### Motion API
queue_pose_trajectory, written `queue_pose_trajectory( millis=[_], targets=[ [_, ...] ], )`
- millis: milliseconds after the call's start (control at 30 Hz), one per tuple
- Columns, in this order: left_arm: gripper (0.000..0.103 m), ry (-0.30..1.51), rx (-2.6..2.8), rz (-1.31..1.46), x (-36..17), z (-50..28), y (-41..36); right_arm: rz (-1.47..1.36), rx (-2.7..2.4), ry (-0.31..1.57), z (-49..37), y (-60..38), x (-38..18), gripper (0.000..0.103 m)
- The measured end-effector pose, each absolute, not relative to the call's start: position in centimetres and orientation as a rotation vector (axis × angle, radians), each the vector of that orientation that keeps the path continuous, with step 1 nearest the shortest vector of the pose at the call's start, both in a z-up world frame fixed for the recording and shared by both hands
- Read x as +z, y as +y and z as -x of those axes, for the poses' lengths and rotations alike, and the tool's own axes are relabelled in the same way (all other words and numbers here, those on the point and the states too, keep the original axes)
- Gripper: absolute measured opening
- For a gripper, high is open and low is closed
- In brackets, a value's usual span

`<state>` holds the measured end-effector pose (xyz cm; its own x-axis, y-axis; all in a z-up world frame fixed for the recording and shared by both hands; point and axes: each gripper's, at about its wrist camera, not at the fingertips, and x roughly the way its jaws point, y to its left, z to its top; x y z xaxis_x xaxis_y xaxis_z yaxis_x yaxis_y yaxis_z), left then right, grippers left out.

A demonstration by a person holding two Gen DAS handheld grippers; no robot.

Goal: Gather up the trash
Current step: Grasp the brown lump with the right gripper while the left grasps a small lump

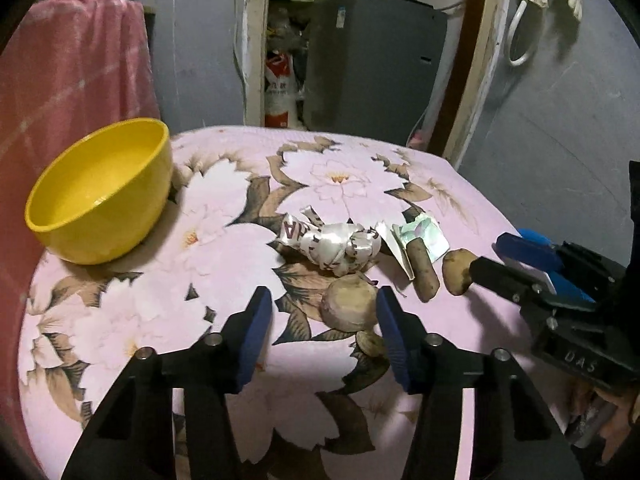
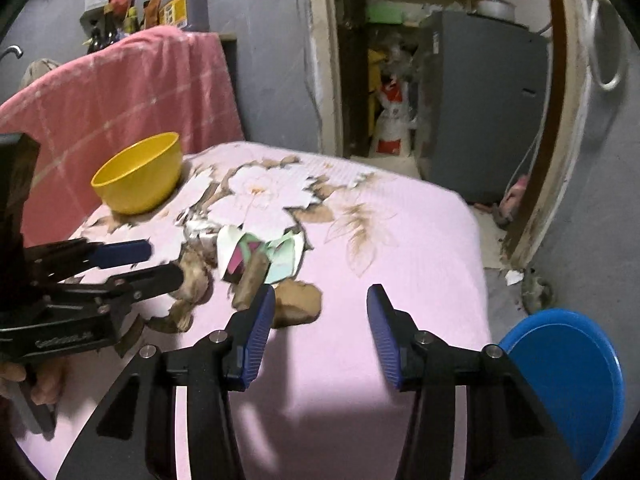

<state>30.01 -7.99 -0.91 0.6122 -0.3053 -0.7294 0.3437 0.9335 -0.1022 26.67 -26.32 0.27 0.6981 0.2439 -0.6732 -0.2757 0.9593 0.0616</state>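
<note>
On the pink floral tablecloth (image 1: 160, 280) lies a heap of trash: a crumpled white wrapper (image 1: 332, 246), torn green-and-white paper (image 1: 420, 236), a brown stub (image 1: 424, 276), a brown lump (image 1: 456, 272) and a round brown peel (image 1: 348, 306). My left gripper (image 1: 326, 316) is open just above the cloth. The round peel lies between its blue pads, close to the right one, unpinched. My right gripper (image 2: 320, 304) is open too, with the brown lump (image 2: 298, 306) beside its left pad. Each gripper shows in the other's view, the right gripper (image 1: 486, 256) and the left gripper (image 2: 164, 264).
A yellow bowl (image 1: 100, 192) stands at the table's far left corner, seemingly with nothing in it. A pink towel (image 1: 72, 80) hangs behind it. A blue round plastic thing (image 2: 568, 380) sits off the table's right edge. Beyond the table is a doorway with a grey cabinet (image 1: 372, 60).
</note>
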Motion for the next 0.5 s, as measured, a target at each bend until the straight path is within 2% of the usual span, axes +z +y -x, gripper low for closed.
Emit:
queue_pose_trajectory(
  millis=[200,333,467,500],
  targets=[
    [0.032,0.888,-0.427,0.009,-1.5,-31.4,-7.9,0.056,0.333,0.798,-27.4,-25.6,-0.3,0.046],
    [0.03,0.912,-0.459,0.029,-1.6,-31.9,-7.8,0.049,0.342,0.828,-27.8,-25.1,-0.6,0.045],
    [0.02,0.919,-0.492,0.049,-1.2,-32.2,-7.6,0.069,0.33,0.835,-27.9,-24.6,-0.7,0.034],
    [0.017,0.918,-0.499,0.052,-1.1,-32.3,-7.8,0.069,0.325,0.836,-27.9,-24.5,-0.7,0.033]
  ],
)
